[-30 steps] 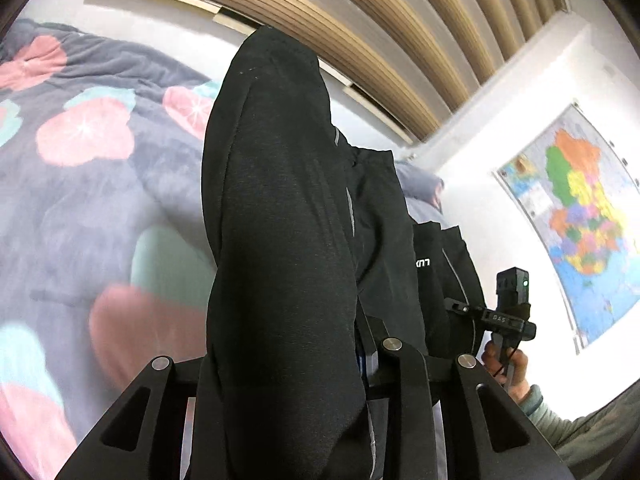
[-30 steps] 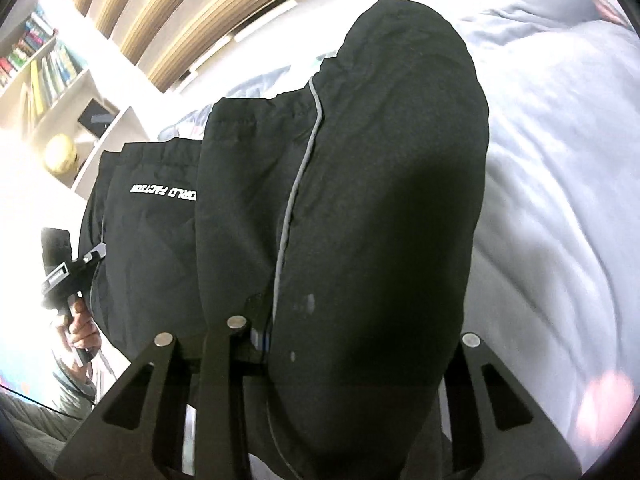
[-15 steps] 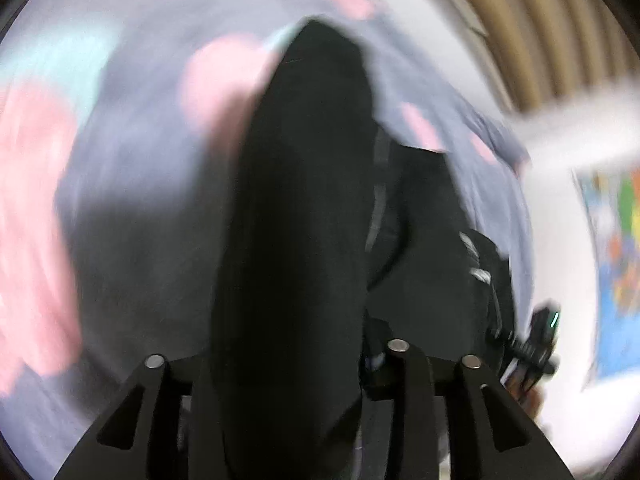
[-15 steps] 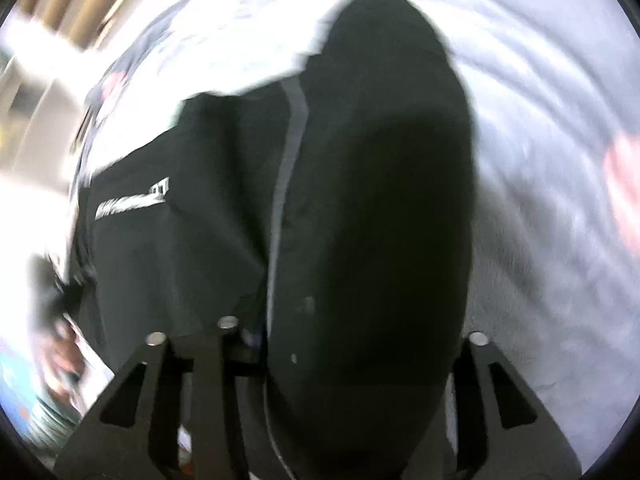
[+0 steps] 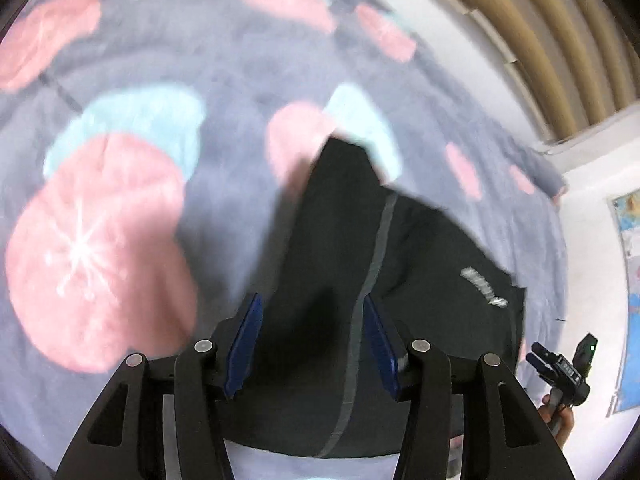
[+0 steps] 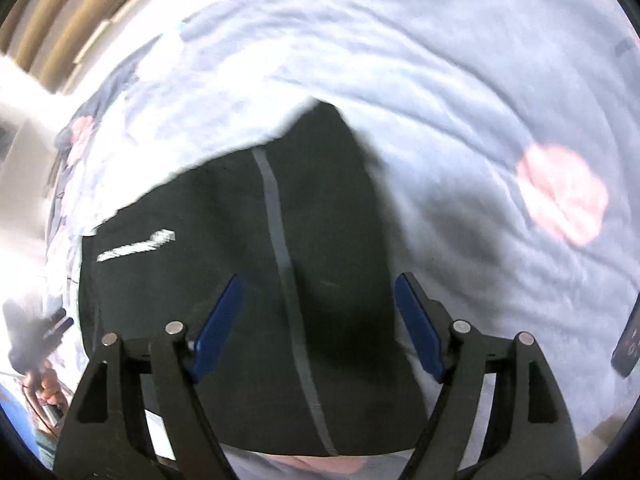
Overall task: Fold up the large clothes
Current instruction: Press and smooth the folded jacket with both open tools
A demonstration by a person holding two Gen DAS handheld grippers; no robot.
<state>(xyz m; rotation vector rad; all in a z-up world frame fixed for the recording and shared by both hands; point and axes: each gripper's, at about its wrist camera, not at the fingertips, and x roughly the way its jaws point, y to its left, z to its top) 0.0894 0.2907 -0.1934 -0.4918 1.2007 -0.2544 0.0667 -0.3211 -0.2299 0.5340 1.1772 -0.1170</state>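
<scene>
Across the bed: a grey-blue quilt printed with pink and pale-teal round shapes (image 5: 120,208) is spread under both grippers; in the right wrist view the same cover (image 6: 460,92) is seen mostly pale and rippled, with one pink patch.
Garment: a black fabric garment with a thin grey stripe and a small white printed logo (image 5: 400,280) is laid flat on the quilt, its near edge lying close under the cameras; in the right wrist view the same black garment (image 6: 240,280) is seen with the stripe running up the middle and the logo to the left.
Left gripper: the black two-finger tool with blue pads (image 5: 312,340) is pointed steeply down over the garment's left part. Its jaws have just been opening and are seen parted, the cloth lying below and between them with neither pad pressed on it; the cloth is released.
Right gripper: the matching black tool with blue pads (image 6: 320,324) is held over the garment's right part. Its jaws have likewise just been opening and are spread wide, the fabric lying between the pads and gripped by neither.
Edges: a coloured wall map (image 5: 630,300) is seen at the right of the left view, and a dark handset-like object (image 6: 628,344) is seen lying on the cover at the right of the right view.
Sharpness: both views are blurred.
</scene>
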